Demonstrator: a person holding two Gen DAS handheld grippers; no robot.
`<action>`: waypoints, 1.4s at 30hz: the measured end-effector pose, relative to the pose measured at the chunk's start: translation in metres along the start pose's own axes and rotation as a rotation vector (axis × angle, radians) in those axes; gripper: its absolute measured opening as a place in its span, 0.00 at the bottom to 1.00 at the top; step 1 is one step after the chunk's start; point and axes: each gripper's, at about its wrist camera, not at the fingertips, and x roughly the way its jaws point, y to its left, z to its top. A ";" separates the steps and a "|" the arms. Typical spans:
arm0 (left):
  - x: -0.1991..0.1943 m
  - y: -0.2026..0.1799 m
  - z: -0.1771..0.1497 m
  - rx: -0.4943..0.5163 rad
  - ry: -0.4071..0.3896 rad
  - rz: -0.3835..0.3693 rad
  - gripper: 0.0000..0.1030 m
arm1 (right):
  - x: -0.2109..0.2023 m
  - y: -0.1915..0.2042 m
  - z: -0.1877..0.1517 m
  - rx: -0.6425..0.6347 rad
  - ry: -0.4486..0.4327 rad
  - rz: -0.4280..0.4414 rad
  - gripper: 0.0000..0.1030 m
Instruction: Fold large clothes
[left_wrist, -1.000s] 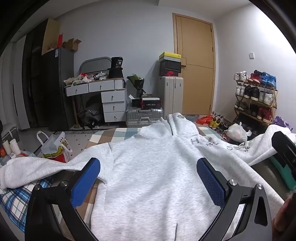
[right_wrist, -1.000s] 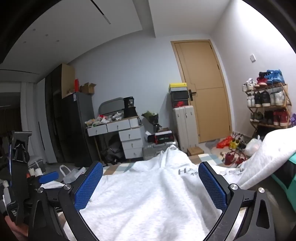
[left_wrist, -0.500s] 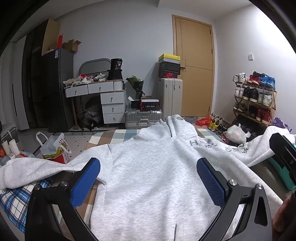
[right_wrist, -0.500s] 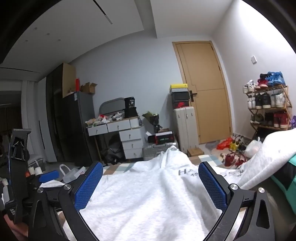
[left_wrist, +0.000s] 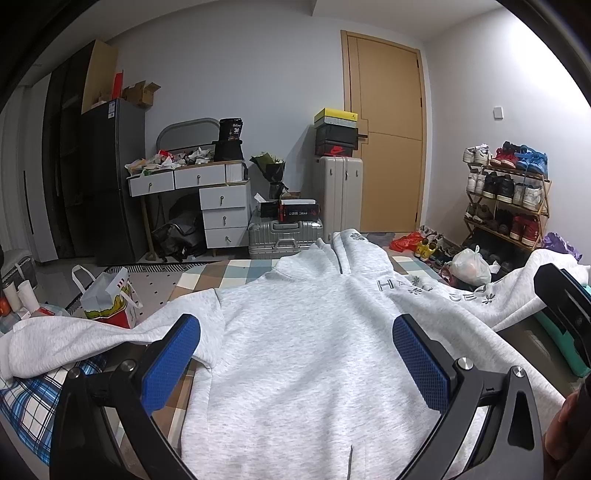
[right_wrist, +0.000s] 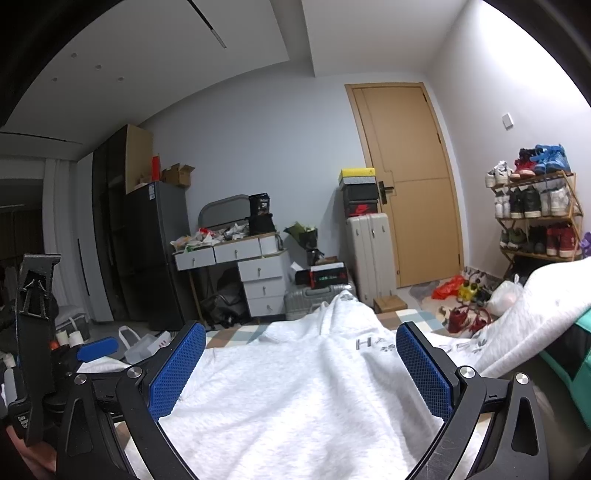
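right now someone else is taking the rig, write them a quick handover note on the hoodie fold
Left hand-held gripper: open, holding nothing, above the hoodie's lower body.
Right hand-held gripper: open, holding nothing, low over the same cloth.
Hoodie: spread flat on the checked cover, hood pointing at the door, left sleeve spread out sideways, right sleeve draped up over something at the side.
Done: laid out only, no fold visible.
Left: fold in both sleeves, then the body.

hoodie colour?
Light heather grey hoodie, grey lettering near the shoulder; clearest in the left wrist view.
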 end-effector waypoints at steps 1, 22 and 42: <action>0.000 0.000 0.000 0.000 0.001 0.000 0.99 | 0.000 0.000 0.000 0.002 0.002 -0.001 1.00; -0.001 -0.002 -0.001 0.008 0.003 -0.006 0.99 | 0.009 -0.008 -0.009 0.023 0.022 -0.003 1.00; 0.001 -0.001 -0.002 0.004 0.016 -0.010 0.99 | 0.007 -0.010 -0.012 0.023 0.012 0.007 1.00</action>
